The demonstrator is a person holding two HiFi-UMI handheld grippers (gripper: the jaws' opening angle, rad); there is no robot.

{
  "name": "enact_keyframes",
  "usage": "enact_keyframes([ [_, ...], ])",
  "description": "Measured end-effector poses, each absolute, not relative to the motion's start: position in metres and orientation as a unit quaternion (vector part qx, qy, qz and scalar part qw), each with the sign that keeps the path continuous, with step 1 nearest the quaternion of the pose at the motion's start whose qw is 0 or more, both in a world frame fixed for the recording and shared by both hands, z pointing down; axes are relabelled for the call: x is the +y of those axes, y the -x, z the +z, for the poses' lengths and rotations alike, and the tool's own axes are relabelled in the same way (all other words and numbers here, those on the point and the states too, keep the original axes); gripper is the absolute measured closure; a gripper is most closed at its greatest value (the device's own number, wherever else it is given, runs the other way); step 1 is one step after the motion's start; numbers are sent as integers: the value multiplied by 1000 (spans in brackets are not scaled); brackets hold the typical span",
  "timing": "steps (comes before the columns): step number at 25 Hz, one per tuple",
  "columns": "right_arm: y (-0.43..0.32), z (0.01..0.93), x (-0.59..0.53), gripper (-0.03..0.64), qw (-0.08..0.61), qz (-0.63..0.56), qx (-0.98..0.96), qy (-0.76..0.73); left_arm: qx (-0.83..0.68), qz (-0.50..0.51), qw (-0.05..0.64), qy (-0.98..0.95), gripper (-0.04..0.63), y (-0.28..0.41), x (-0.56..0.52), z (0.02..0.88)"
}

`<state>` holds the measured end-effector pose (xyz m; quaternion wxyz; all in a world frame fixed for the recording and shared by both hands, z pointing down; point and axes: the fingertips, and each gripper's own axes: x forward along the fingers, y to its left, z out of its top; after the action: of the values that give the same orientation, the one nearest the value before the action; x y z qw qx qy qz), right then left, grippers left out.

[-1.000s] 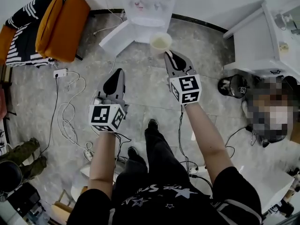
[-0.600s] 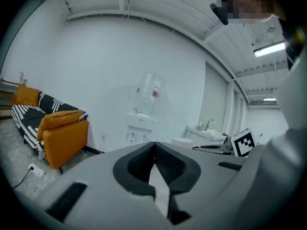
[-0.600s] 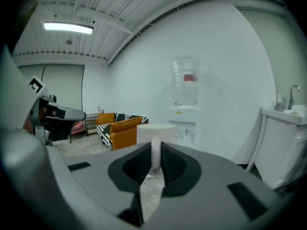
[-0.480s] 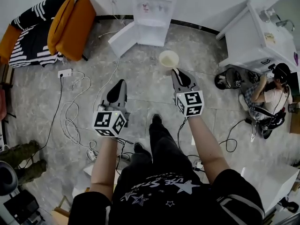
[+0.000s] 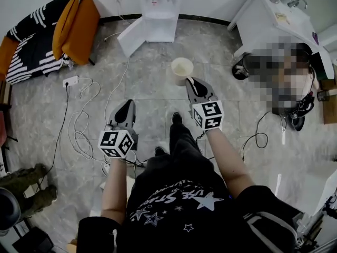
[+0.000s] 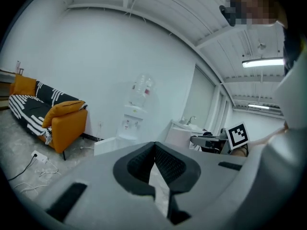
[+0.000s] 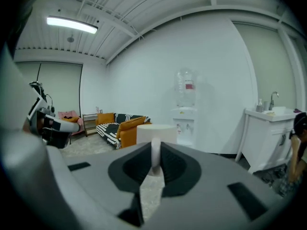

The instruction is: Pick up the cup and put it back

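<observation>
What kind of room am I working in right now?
Probably an office lounge or break area: a water dispenser stands against the white wall, an orange sofa with a striped throw sits to its left, and a white sink cabinet with a faucet to its right.

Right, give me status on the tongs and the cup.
Right tongs shut on cup wall, cup held above floor. Left tongs shut, empty. Water dispenser ahead, cables on floor at left, nothing touching cup.

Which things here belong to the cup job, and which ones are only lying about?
Job: cup, held by its handle in the right gripper.
Lying about: orange sofa, floor cables, water dispenser, white sink cabinet.
</observation>
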<state>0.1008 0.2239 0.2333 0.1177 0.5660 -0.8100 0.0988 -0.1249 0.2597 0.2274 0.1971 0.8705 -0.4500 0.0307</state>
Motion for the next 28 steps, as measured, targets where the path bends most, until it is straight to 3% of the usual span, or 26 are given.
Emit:
enact_keyframes([
  [16, -68, 197, 275, 574, 122, 85, -815, -561, -447, 27, 138, -884, 586, 150, 290, 176],
  [28, -73, 252, 171, 574, 139, 122, -822, -539, -484, 60, 130, -863, 586, 177, 206, 191],
])
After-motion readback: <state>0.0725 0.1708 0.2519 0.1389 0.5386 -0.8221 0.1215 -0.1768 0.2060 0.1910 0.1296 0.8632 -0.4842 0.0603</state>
